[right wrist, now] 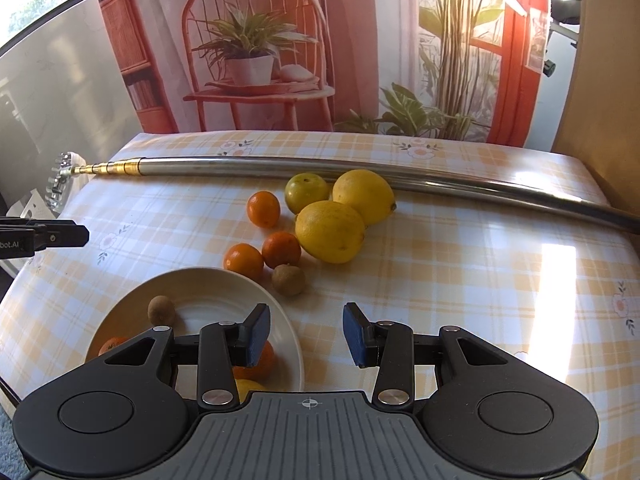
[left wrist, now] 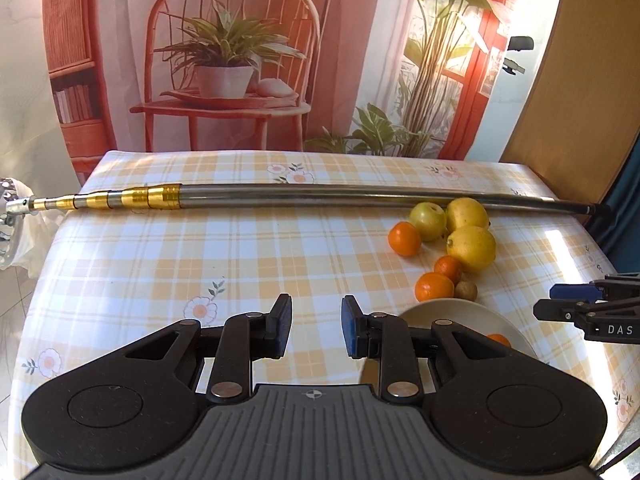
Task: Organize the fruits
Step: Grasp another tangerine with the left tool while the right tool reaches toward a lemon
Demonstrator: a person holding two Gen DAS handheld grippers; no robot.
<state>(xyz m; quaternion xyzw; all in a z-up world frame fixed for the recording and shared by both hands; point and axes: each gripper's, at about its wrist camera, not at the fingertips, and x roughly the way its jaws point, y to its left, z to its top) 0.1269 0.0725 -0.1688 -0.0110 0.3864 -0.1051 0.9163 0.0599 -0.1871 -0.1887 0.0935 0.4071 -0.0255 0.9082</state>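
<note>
Two hand-held grippers over a checked tablecloth (right wrist: pixel 460 264). The right gripper (right wrist: pixel 306 334) stood with its jaws wide apart and empty, its left pad overlapping the rim of the cream plate (right wrist: pixel 208 284), which already held a small brown fruit (right wrist: pixel 161 311) and at least two mandarins, partly hidden. The left gripper (left wrist: pixel 316 330) was likewise open and empty, with bare cloth ahead of its jaws. The loose fruit lay ahead of the right jaws and slightly to their left: nearest was a brown fruit (right wrist: pixel 289 279), beyond it two mandarins (right wrist: pixel 262 258), then two lemons (right wrist: pixel 344 216), a green-yellow fruit (right wrist: pixel 307 193) and a third mandarin (right wrist: pixel 263 209). The near lemon's long axis ran roughly across the jaw line. The right gripper was judged the nearer, since the cluster lay well right of the left jaws. A telescopic metal pole (right wrist: pixel 280 168) lay beyond the fruit.
</note>
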